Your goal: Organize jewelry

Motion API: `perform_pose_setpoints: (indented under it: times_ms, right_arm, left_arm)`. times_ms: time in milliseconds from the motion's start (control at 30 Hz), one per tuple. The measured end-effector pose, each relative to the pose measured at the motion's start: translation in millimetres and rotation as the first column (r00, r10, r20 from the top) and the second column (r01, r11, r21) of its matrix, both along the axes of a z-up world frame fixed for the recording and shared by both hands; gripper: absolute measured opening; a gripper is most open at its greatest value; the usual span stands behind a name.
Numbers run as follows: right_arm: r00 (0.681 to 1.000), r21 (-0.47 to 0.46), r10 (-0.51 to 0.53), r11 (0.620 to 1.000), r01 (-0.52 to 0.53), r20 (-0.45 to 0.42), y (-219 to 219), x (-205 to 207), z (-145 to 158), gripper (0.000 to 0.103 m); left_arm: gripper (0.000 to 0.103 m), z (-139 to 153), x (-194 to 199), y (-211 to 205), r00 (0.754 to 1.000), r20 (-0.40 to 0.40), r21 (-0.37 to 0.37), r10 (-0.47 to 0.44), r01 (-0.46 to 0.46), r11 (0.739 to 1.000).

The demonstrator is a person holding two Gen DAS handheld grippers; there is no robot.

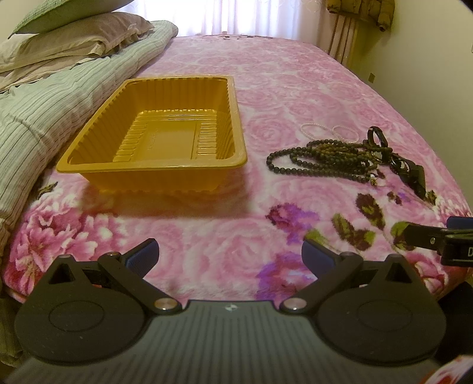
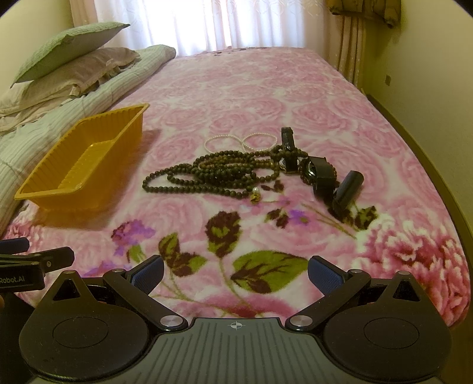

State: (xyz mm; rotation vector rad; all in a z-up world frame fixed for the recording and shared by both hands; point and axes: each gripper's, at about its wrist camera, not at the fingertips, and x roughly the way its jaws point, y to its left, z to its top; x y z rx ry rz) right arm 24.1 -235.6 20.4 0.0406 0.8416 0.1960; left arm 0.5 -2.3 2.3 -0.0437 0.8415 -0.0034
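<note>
Here, the jewelry lies in one loose heap on the bed, toward the right half of the pink floral blanket. Dark beads: a long strand of small round brown-black beads, coiled in several overlapping loops, one loop trailing left toward the tray; a small gold-toned charm sits at its near edge. Pearl strand: thin, white, laid in two loops just behind the dark beads, touching or nearly touching them. Watches: black straps and cases tangled against the right end of the beads; how many pieces, cannot tell. One strap stands up in a loop at the back. A black cylinder-like item lies tilted just right of the watches.

Tray: yellow-orange plastic, rectangular, ribbed walls, nothing in it. It sits left of the heap, apart from it, with open blanket between. Its left side is close to a striped quilt; pillows are stacked behind that. Curtains hang at the far end of the bed.

Left claw: fingers spread wide, pinching nothing, above the near blanket, facing the tray and heap. Right claw: fingers spread wide, holding nothing, near edge of bed, facing the heap. Each claw's tip shows at the edge of the other's view.
</note>
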Motion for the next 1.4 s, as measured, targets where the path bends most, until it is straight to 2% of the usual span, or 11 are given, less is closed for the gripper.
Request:
perform_pose_setpoints:
  times_ms: [1400]
  right_arm:
    - [1.0, 0.0, 0.0, 1.0, 0.0, 0.002, -0.6, 0.0, 1.1, 0.103]
  left_arm:
    - [0.102, 0.3, 0.2, -1.3, 1.0, 0.002, -0.004, -0.005, 0.005, 1.0]
